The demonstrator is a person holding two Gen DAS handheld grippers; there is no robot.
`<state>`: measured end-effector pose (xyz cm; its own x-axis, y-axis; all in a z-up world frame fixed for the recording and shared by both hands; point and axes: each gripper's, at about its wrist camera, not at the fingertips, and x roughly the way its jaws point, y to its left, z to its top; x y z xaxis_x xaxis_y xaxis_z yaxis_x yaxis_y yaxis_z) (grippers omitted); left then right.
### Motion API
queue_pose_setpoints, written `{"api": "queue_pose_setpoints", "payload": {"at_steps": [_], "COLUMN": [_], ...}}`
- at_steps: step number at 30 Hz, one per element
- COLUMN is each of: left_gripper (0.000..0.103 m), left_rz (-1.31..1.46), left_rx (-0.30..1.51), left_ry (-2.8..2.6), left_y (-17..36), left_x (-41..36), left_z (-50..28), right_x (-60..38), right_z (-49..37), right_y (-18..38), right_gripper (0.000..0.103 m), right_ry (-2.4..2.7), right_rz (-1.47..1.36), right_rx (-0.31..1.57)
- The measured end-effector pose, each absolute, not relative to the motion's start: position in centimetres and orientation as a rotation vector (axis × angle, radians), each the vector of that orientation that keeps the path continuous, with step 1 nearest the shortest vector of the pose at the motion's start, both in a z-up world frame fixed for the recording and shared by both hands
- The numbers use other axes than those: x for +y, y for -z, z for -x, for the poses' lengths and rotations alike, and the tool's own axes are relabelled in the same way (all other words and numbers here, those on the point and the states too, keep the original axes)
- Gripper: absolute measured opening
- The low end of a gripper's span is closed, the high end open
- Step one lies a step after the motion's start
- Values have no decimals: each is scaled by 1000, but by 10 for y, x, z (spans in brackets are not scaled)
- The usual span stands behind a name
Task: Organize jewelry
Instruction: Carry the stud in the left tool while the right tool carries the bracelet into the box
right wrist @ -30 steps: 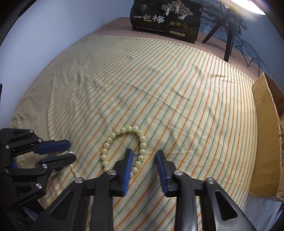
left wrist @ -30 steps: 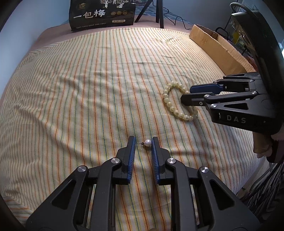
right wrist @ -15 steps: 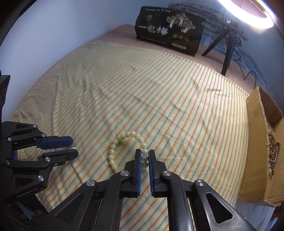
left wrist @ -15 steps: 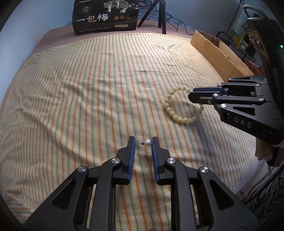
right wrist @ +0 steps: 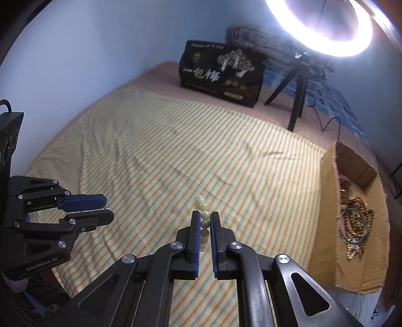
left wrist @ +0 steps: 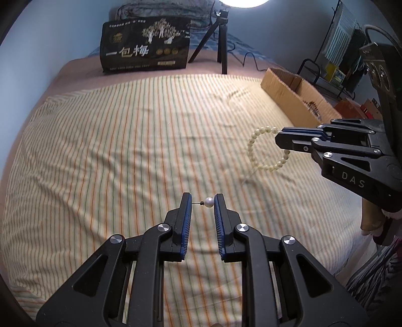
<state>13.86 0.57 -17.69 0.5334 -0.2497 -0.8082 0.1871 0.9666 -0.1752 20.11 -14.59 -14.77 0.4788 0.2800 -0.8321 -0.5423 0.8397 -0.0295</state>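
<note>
A white pearl stud earring (left wrist: 208, 201) is pinched end to end between the blue pads of my left gripper (left wrist: 202, 201), above the striped bedcover (left wrist: 125, 151). My right gripper (right wrist: 204, 218) is shut on a pale green bead bracelet (right wrist: 204, 218). In the left wrist view that bracelet (left wrist: 256, 153) hangs as a loop from the right gripper (left wrist: 279, 137), clear of the cloth. The left gripper (right wrist: 105, 208) shows at the left of the right wrist view. An open cardboard box (right wrist: 356, 276) on the right holds several bead strings and a blue bangle.
A black printed bag (left wrist: 145, 52) stands at the far end of the bed beside a tripod (left wrist: 221, 37) with a ring light (right wrist: 319, 22). The cardboard box (left wrist: 296, 100) lies along the bed's right edge. A blue wall runs on the left.
The right gripper's jaws shut on the bracelet and lifted it off the cover. The left gripper rose too, still holding the pearl stud.
</note>
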Motion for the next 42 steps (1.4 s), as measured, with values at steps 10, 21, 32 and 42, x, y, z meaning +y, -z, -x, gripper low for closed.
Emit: {"api": "queue_pose_setpoints", "payload": {"at_steps": [10,21,32,42], "left_gripper": [17,17,17,17], "left_rz": [85,89,90,66], "left_rx": [918,853,811,770], "left_ry": [291,339,397,452], "left_y": [151,123,104,83], "left_x": [-13,-46,-88,-134], "left_z": [-153,-173,-200,-234], "right_x": [-183,-245,-303,-340], "right_z": [-206,-214,-219,-227], "right_y": [113,84,72,70], "right_gripper": [5,5,5,5], "right_ry": [-455,-356,-258,-197], "right_rz": [248,156,99,63], "right_rx": [876,813,790,789]}}
